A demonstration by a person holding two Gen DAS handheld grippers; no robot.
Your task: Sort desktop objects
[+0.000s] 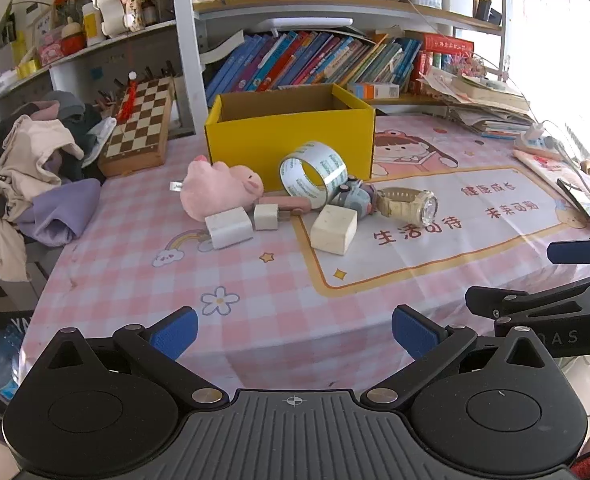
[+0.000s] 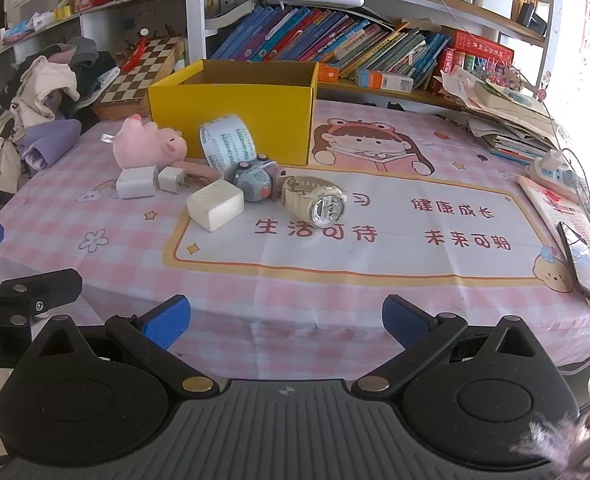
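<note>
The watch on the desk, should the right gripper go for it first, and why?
Probably yes: move the right gripper forward toward the watch. Its jaws are open and empty at the table's near edge, and the watch lies on the near, right side of the cluster, unobstructed, with the open yellow box just behind.
</note>
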